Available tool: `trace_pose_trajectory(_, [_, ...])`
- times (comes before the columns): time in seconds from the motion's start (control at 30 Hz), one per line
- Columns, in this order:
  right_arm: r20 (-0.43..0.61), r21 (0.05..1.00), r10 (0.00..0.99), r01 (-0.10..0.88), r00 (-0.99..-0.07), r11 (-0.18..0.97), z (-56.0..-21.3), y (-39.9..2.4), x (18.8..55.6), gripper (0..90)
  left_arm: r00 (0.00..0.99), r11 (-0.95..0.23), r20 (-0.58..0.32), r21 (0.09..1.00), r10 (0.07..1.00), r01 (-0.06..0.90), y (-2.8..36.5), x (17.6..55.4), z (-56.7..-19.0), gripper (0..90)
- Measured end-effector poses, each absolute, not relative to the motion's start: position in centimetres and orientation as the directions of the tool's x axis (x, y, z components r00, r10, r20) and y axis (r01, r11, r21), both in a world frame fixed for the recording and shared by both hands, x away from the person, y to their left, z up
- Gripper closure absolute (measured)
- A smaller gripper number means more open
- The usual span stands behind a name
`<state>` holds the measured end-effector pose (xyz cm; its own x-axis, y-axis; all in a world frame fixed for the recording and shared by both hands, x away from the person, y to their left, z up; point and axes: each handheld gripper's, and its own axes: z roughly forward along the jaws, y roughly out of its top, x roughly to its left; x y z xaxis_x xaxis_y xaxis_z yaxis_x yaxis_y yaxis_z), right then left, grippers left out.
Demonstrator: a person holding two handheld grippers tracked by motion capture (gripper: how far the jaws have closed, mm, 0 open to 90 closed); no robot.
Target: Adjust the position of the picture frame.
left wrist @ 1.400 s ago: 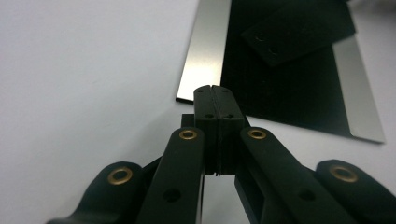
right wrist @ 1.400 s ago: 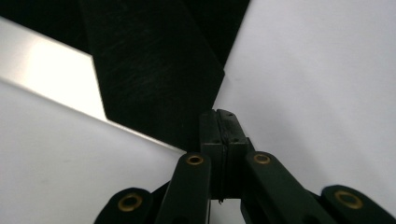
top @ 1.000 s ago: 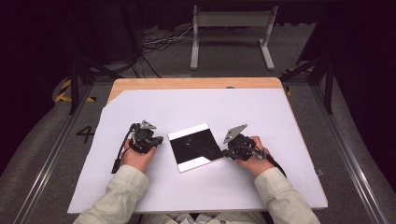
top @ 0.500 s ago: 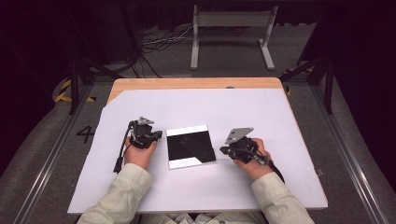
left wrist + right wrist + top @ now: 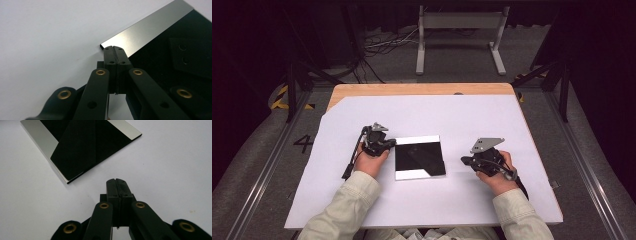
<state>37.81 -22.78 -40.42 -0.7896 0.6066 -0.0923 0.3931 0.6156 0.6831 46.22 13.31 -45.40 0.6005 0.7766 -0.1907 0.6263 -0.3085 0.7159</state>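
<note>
Both grippers' jaws pressed together, empty: left gripper [image 5: 113,51] tip at the mirror plate [image 5: 160,30] corner, right gripper [image 5: 117,183] well clear on the worktop [image 5: 175,165].

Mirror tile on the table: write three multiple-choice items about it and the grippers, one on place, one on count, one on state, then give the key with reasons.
1. Where does the mirror tile lie?
A. Between the two grippers
B. Left of both grippers
C. On the floor

2. How many tiles lie on the white sheet?
A. One
B. Two
C. Three

3. How do the jaws of the right gripper stand?
A. Wide open
B. Shut, with nothing between them
C. Shut on the tile

Key:
1. A: in the high view the tile sits between the left gripper and the right one.
2. A: the high view shows a single square tile on the sheet.
3. B: in the right gripper view the jaws meet, and the tile lies apart, ahead of them.
</note>
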Motion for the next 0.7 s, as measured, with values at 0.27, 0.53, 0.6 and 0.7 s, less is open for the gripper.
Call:
trace_pose_trajectory(0.27, [-0.047, 0.728, 0.607, 0.389, -0.793, 0.565, -40.2, -23.1, 37.9, 88.2, 0.646, -0.316, -0.211, 0.736, 0.734, 0.599, 14.1, 45.9, -45.0, 89.4])
trace_pose_trajectory(0.53, [-0.032, 0.743, 0.603, 0.384, -0.797, 0.548, -39.7, -23.3, 38.2, 83.7, 0.724, -0.42, -0.08, 0.769, 0.686, 0.483, 14.9, 42.9, -42.3, 88.5])
trace_pose_trajectory(0.6, [-0.031, 0.744, 0.603, 0.384, -0.797, 0.546, -39.6, -23.4, 38.2, 83.3, 0.734, -0.431, -0.07, 0.771, 0.675, 0.47, 15.0, 42.7, -42.1, 88.5])
trace_pose_trajectory(0.7, [-0.024, 0.746, 0.596, 0.383, -0.802, 0.545, -39.2, -23.5, 38.1, 80.7, 0.762, -0.461, -0.047, 0.772, 0.646, 0.438, 15.3, 42.0, -41.7, 88.0])
